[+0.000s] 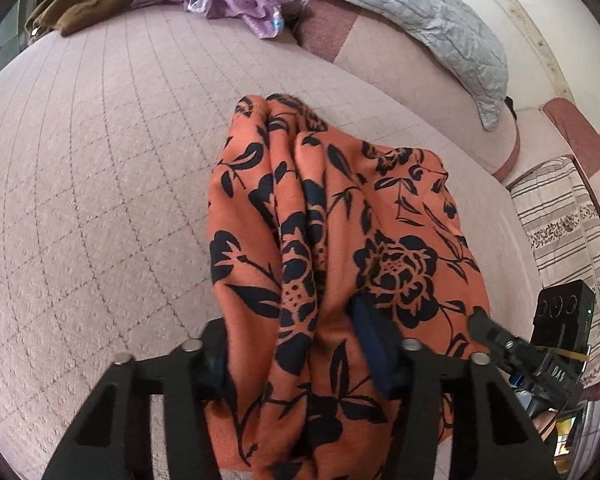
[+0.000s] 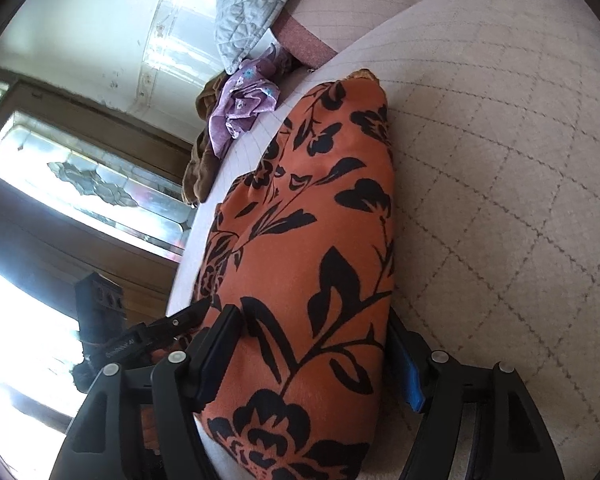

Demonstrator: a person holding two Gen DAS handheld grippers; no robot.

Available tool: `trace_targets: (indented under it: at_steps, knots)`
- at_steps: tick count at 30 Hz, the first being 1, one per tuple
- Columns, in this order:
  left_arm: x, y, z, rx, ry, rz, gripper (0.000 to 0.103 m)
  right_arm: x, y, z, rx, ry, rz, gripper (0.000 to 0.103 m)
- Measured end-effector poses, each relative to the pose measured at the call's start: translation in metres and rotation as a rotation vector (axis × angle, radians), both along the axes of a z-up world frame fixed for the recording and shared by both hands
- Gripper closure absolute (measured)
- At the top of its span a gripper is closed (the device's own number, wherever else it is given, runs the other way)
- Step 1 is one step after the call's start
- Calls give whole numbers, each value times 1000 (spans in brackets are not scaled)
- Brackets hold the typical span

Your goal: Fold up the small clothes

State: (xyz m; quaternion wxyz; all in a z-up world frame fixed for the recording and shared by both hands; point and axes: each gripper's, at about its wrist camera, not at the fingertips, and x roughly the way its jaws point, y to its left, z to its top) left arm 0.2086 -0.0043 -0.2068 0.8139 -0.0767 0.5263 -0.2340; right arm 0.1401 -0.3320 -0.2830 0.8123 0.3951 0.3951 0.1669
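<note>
- On the pink quilted bedcover (image 1: 100, 184), lying bunched lengthwise: orange floral garment (image 1: 340, 216).
- Gripping its near end, left gripper (image 1: 296, 344), cloth filling the gap between the fingers.
- Pinching the same garment alongside, right gripper (image 2: 312, 364).
- Sitting at the bedcover's far edge: purple cloth (image 1: 240, 0), brown cloth (image 1: 92, 4), grey quilt (image 1: 420, 12).

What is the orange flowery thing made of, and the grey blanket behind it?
The orange flowery garment looks like thin, soft matte woven fabric: it drapes in loose folds and bears a printed black flower pattern. The grey blanket looks like padded quilted cloth with a slight sheen: stitched lines puff it into small cells. The exact fibre cannot be told.
</note>
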Motion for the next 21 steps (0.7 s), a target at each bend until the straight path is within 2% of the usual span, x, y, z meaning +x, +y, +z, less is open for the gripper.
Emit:
trace_targets:
  at_steps: [3, 5, 8, 11, 14, 21]
  knots:
    - [-3, -2, 4, 5, -30, 3, 62, -2, 12, 6, -93, -27, -1, 34]
    - [-4, -3, 5, 7, -45, 7, 68, -4, 15, 9, -120, -41, -10, 39]
    - [-10, -2, 10, 26, -79, 3, 73, -7, 18, 17, -163, -61, -19, 45]
    - [-19, -5, 17, 53, -116, -1, 75, -11, 23, 27, -213, -90, -25, 49]
    - [-30, -8, 24, 57, -131, -10, 76, -16, 20, 34, -222, -103, -28, 54]
    - [-67, -37, 34, 50, -131, -55, 77, -48, 2, 64, -305, -126, -54, 54]
